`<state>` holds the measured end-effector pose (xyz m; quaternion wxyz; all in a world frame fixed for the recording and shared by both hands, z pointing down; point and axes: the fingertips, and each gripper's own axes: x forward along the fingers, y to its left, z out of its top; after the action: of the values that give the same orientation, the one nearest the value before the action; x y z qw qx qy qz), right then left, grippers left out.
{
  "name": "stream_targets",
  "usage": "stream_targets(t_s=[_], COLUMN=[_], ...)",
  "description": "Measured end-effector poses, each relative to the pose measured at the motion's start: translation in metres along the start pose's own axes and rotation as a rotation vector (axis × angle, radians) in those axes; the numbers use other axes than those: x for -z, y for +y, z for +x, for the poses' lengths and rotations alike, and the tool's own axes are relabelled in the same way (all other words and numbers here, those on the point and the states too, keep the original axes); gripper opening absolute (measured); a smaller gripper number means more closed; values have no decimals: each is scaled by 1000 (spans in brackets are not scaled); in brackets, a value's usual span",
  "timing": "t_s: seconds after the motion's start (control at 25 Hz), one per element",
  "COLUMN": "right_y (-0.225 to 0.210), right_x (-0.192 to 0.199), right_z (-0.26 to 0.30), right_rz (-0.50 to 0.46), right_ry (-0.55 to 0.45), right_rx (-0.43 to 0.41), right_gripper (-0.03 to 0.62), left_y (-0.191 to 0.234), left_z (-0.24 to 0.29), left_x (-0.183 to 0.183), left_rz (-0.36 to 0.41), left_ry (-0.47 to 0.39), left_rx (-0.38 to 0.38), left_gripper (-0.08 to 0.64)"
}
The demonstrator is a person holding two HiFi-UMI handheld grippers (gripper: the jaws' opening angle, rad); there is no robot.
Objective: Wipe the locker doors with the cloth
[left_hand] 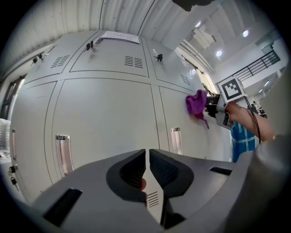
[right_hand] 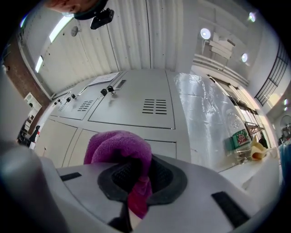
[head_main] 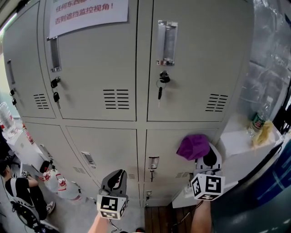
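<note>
Findings, locker bank:

1. My right tool is clamped on the cloth. In the right gripper view, both pads of that tool bite a fold of the cloth, and a narrow tail of it hangs down through the gap.

2. Cloth condition: magenta-purple with a soft, towel-like nap. It is bunched into a rounded wad that bulges above the jaws, with no flat face showing. No soiling can be made out.

3. Cloth position: at the upper right corner of the lower right locker door, just below the seam under the upper right door. In the left gripper view, the cloth sits against the door surface, ahead of the right tool.

4. My left tool is held low before the lower middle door, apart from it. Its jaws are drawn to a thin slit and grip nothing.

5. Surroundings: the doors are pale grey with louvre vents and recessed metal handles. A key hangs in the lock of the upper right door. A printed notice is fixed to the upper middle door. A plastic bottle stands on the white tabletop to the right of the lockers.
</note>
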<state>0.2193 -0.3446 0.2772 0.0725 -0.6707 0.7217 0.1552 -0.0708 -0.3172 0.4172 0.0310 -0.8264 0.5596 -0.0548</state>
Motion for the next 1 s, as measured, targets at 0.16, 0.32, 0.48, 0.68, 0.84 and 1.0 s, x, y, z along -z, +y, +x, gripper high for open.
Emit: stream_targets(t_s=[0.16,0.32,0.48,0.68,0.84,1.0], right_y=[-26,-45,-54,-51,-42,-26], right_x=[6,12,16,13,5,-1], right_z=[-3,-7,-9,-11,-24,-45], right_rz=[-3,-15,-21,-39,-45,-54], right_ry=[14,26,39,42,28,13], right_rx=[47,88,102,92,75,41], right_gripper=[44,44,44,46,46,46], left_y=[-5,-9,-10,-14,-17,-19], left_z=[4,5,4,2,-1,-4], left_x=[1,1,1,0,1,-1], left_rz=[3,8,13,15,17,17], left_ry=[7,10,13,13,13,11], left_rx=[15,25,27,30,33,34], left_gripper=[46,46,46,46,46,46])
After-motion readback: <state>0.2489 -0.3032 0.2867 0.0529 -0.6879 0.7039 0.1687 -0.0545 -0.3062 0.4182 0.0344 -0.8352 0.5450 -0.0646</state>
